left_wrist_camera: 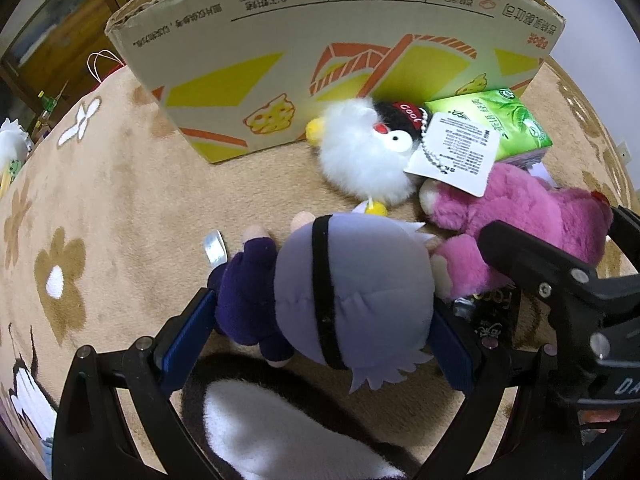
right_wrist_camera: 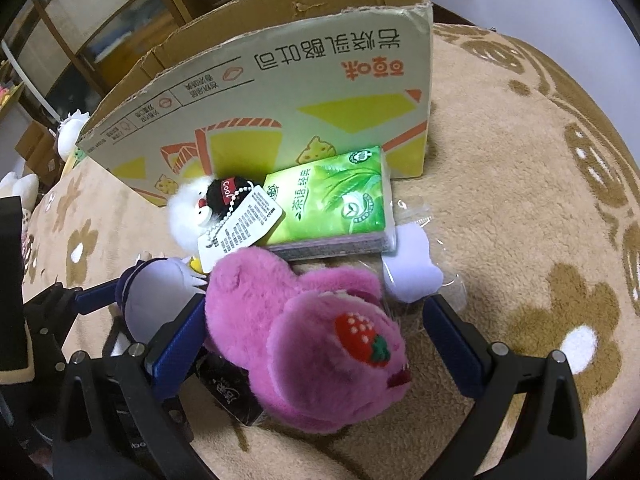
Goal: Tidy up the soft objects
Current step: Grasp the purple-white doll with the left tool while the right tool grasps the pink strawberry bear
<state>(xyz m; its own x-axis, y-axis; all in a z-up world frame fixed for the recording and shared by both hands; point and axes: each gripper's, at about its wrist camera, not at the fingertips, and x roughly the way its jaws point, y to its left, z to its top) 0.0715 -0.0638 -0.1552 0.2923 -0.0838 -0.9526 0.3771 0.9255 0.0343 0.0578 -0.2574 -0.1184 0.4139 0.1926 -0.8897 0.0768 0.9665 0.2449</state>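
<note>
A doll [left_wrist_camera: 352, 292] with a lavender head, a black band and purple clothes lies on the beige carpet. My left gripper [left_wrist_camera: 322, 304] stands open around it, and both blue pads [left_wrist_camera: 188, 332] are close against its sides. To its right lies a pink plush bear [right_wrist_camera: 312, 340] with a strawberry patch. My right gripper [right_wrist_camera: 316, 300] is open astride the bear: the left pad [right_wrist_camera: 180, 332] touches the fur and the right pad stands a little apart. A white fluffy bird [left_wrist_camera: 360, 156] with a black cap and a paper tag lies just beyond them.
An open cardboard box [left_wrist_camera: 320, 48] stands behind the toys. A green tissue pack [right_wrist_camera: 332, 196] leans at its foot, beside a lavender item in clear wrap [right_wrist_camera: 408, 268]. A dark packet [right_wrist_camera: 232, 392] lies under the bear. A black-and-white plush [left_wrist_camera: 260, 432] fills the near foreground.
</note>
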